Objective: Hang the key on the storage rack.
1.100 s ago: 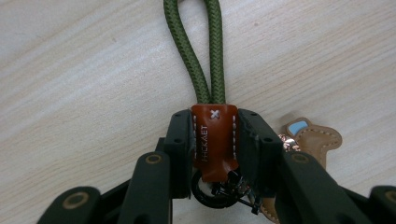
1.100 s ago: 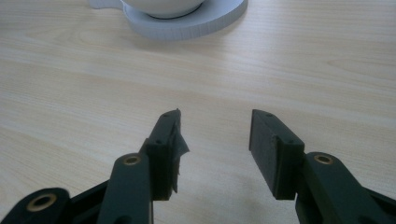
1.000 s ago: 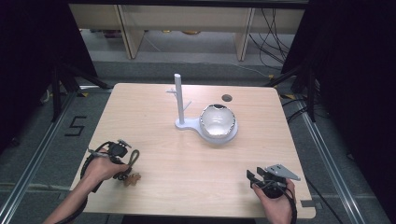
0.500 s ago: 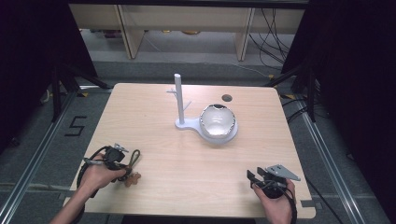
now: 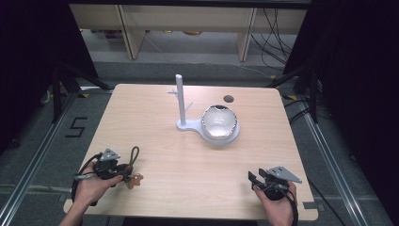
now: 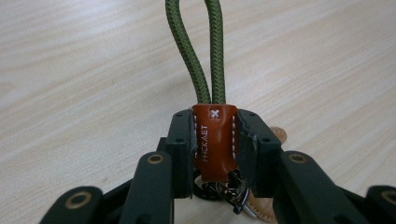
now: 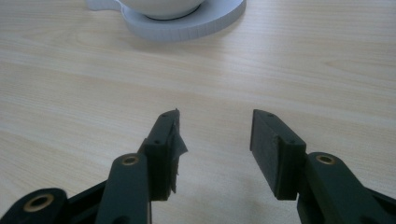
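A keychain with an olive-green cord loop (image 6: 196,51) and an orange leather tab (image 6: 215,140) is clamped between the jaws of my left gripper (image 6: 215,135), which is shut on the tab. Metal rings and a tan leather piece (image 6: 261,207) hang under it. From above, that gripper (image 5: 123,169) sits near the table's front left corner, with the cord loop (image 5: 133,155) lying on the wood and the tan piece (image 5: 134,181) beside it. My right gripper (image 7: 215,135) stands open over bare wood at the front right (image 5: 255,178). A white stand with an upright post (image 5: 180,100) and a shiny bowl (image 5: 218,120) sits mid-table.
The stand's white round base (image 7: 187,23) lies ahead of the right gripper. A small dark hole (image 5: 228,99) marks the table's far side. Shelving and cables stand beyond the table (image 5: 155,127). A floor mark "5" (image 5: 76,127) is at the left.
My left gripper has drawn toward the table's front left corner with the keychain in it. The right gripper has stayed where it was.
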Demonstrator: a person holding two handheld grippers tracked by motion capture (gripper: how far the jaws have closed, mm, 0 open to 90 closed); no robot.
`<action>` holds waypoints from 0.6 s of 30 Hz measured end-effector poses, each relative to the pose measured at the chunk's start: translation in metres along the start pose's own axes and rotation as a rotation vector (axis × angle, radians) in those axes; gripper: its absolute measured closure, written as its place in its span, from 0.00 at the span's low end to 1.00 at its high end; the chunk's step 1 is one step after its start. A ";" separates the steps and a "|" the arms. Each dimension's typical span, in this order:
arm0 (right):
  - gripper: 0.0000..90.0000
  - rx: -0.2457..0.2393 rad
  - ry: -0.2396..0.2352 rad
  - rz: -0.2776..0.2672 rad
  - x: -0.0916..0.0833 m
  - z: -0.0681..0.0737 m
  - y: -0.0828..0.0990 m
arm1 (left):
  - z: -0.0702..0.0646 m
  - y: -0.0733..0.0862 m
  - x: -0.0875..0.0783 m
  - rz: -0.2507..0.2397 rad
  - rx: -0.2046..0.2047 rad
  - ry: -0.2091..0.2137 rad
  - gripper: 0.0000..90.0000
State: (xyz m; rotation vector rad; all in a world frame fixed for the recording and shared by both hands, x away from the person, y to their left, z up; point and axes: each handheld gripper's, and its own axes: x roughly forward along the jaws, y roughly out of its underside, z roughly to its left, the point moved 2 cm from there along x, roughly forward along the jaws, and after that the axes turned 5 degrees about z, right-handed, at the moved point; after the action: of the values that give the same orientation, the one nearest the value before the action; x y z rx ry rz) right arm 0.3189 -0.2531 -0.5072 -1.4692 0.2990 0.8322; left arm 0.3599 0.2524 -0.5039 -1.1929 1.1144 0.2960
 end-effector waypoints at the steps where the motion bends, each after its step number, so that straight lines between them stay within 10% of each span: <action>1: 0.59 0.005 0.003 -0.002 0.000 0.000 0.001 | -0.001 0.000 -0.002 -0.050 -0.004 0.002 0.75; 18: 0.58 -0.008 -0.013 -0.069 -0.001 -0.005 0.001 | -0.009 -0.008 -0.010 -0.332 -0.061 -0.007 0.75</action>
State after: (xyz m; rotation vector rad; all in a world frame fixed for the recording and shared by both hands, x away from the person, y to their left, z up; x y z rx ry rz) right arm 0.3187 -0.2579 -0.5080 -1.4727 0.2346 0.7883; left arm 0.3563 0.2453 -0.4909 -1.4069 0.8875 0.0790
